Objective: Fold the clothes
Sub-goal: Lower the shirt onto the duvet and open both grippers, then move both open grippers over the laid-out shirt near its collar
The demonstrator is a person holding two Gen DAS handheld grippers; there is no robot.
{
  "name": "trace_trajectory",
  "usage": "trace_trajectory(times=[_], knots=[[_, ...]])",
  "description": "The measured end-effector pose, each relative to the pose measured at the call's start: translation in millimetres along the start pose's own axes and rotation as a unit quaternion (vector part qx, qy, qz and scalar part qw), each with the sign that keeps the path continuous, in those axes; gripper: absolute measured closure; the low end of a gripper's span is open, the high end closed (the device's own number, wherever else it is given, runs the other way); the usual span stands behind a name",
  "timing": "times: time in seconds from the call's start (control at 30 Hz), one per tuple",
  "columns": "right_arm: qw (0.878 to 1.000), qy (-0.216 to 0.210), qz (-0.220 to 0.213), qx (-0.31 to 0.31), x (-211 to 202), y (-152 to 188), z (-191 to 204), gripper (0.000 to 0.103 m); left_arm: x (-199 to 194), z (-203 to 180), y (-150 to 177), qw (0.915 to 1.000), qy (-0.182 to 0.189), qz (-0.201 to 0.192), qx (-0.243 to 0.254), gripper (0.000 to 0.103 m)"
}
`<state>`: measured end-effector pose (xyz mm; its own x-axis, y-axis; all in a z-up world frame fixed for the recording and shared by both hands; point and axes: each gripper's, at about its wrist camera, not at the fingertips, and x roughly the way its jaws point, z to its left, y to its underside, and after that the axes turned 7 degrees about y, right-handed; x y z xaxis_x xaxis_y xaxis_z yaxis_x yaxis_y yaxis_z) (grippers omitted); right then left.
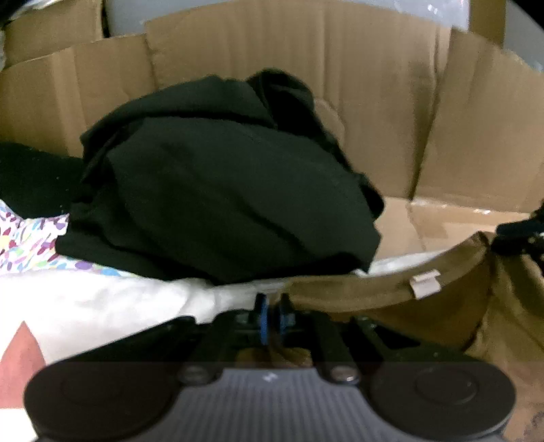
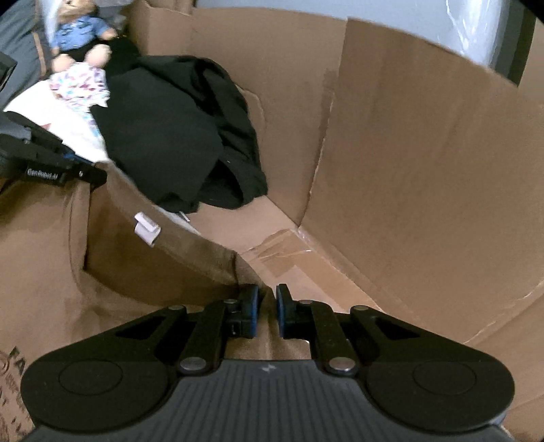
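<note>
Inside a large cardboard box (image 2: 425, 163), both grippers hold the top edge of a brown garment (image 1: 391, 299), which stretches between them with its neckline sagging in a shallow curve. The left gripper (image 1: 272, 307) has its blue-padded fingers (image 1: 261, 312) drawn close together at one end of that edge; the cloth appears to run between them, though the near view is blurred and part of the pinch is hidden. The right gripper (image 2: 267, 311) sits at the other end of the edge, its fingers (image 2: 252, 314) nearly together with brown cloth rising through the narrow gap and pinched there. A small white label (image 2: 147, 228) hangs at the middle of the neckline, between the two grippers. Printed lettering shows on the brown cloth at the lower left of the right wrist view.

Beyond the held garment lies a rumpled heap of black clothing (image 1: 217, 190) against the back wall of the box. Beside that heap sits a white cloth (image 1: 112, 299), and on it a piece with a bright multicoloured print (image 1: 30, 241). Farther back, near a corner, a doll in a blue shirt (image 2: 80, 32) is propped upright.
</note>
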<state>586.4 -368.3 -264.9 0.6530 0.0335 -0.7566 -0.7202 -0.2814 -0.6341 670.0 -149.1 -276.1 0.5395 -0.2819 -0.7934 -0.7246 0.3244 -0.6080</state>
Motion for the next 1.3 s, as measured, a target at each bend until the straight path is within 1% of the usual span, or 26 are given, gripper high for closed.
trace_trajectory(times=[0.03,0.07,0.1,0.13,0.17,0.23,0.33,0.43,0.53,0.57,0.6,0.67,0.7,0.77,0.83,0.87,0.9,0.97,1.03,1.07,1.1,1.13,1.17,1.2,1.27,1.3], knots=[[1.0,0.003,0.004,0.006,2.4,-0.9,0.2,0.087,-1.0,0.1,-1.6,0.9999,-0.008,-0.005,-0.006,0.061],[1.0,0.003,0.006,0.021,1.7,-1.3,-1.9,0.077,-4.0,0.6,-2.7,0.9998,-0.013,-0.013,-0.011,0.052],[0.999,0.003,0.003,0.04,-2.4,-2.0,-6.1,0.072,-8.8,2.6,-4.5,0.9995,-0.017,-0.022,-0.015,0.048],[0.999,0.004,-0.001,0.044,-4.2,-1.9,-7.3,0.059,-13.8,5.7,-6.4,0.9993,-0.018,-0.029,-0.017,0.047],[0.999,0.003,-0.006,0.047,-6.4,-1.8,-8.8,0.056,-18.8,8.8,-8.3,0.999,-0.019,-0.035,-0.019,0.047],[0.999,-0.004,-0.019,0.05,-13.0,-2.1,-15.5,0.055,-24.6,13.6,-9.6,0.9987,-0.024,-0.039,-0.022,0.048],[0.999,0.007,-0.019,0.047,-17.8,0.7,-27.6,0.055,-36.8,25.1,-5.9,0.9984,-0.04,-0.037,-0.017,0.048],[0.999,0.017,-0.005,0.037,-16.9,8.7,-38.2,0.056,-43.8,36.0,1.0,0.9982,-0.05,-0.029,-0.018,0.047],[0.999,0.018,0.014,0.048,-14.2,17.3,-50.5,0.056,-49.4,49.2,11.7,0.9985,-0.049,-0.018,-0.02,0.041],[0.998,0.014,0.021,0.052,-12.5,20.5,-53.4,0.056,-49.0,51.1,13.6,0.9987,-0.044,-0.016,-0.017,0.037],[0.998,0.012,0.03,0.053,-10.0,24.6,-55.0,0.056,-46.8,51.9,16.2,0.9989,-0.043,-0.015,-0.009,0.036],[0.998,0.007,0.038,0.052,-6.0,31.1,-53.3,0.056,-42.5,49.8,22.0,0.9988,-0.048,-0.012,-0.002,0.035],[0.998,0.003,0.035,0.051,-5.3,32.2,-50.6,0.056,-38.5,49.2,23.7,0.9987,-0.051,-0.007,-0.001,0.035],[0.998,-0.002,0.031,0.05,-4.7,33.3,-46.9,0.056,-28.3,43.6,28.0,0.9986,-0.05,-0.004,0.018,0.035],[0.999,-0.015,0.021,0.044,-0.9,32.5,-37.8,0.056,-24.2,39.6,31.8,0.9978,-0.054,-0.002,0.038,0.037],[0.999,-0.015,0.02,0.043,-0.2,32.7,-36.7,0.056,-18.7,35.4,33.9,0.9961,-0.069,0.002,0.054,0.042],[0.999,-0.015,0.019,0.035,4.1,32.0,-31.2,0.056,-13.8,32.5,35.4,0.9944,-0.083,0.004,0.066,0.043],[0.999,-0.004,0.02,0.025,10.0,30.9,-26.1,0.056,-11.0,33.0,35.7,0.9939,-0.091,-0.002,0.064,0.046],[0.999,0.023,0.02,0.021,15.7,29.9,-24.6,0.057,-7.9,35.9,34.7,0.9937,-0.1,-0.009,0.051,0.049],[0.998,0.051,0.021,0.02,17.7,29.3,-25.5,0.058,-7.3,35.7,34.5,0.993,-0.106,-0.012,0.052,0.054],[0.995,0.095,0.025,0.017,20.3,28.5,-26.4,0.061,-6.7,34.9,33.9,0.9913,-0.119,-0.015,0.055,0.063],[0.993,0.115,0.031,0.017,22.3,28.3,-28.7,0.067,-7.3,36.2,32.1,0.9896,-0.134,-0.017,0.05,0.07],[0.992,0.113,0.037,0.029,22.9,28.6,-35.8,0.067,-9.0,39.3,29.7,0.9881,-0.148,-0.019,0.038,0.084],[0.993,0.107,0.036,0.038,21.3,29.0,-40.3,0.067,-11.1,42.2,28.0,0.9879,-0.151,-0.022,0.025,0.084],[0.994,0.097,0.028,0.051,11.5,29.7,-52.5,0.067,-19.9,49.7,25.5,0.9915,-0.125,-0.034,-0.008,0.08],[0.994,0.091,0.024,0.057,6.4,30.1,-58.7,0.067,-22.3,49.9,25.0,0.9919,-0.122,-0.036,-0.01,0.08]])
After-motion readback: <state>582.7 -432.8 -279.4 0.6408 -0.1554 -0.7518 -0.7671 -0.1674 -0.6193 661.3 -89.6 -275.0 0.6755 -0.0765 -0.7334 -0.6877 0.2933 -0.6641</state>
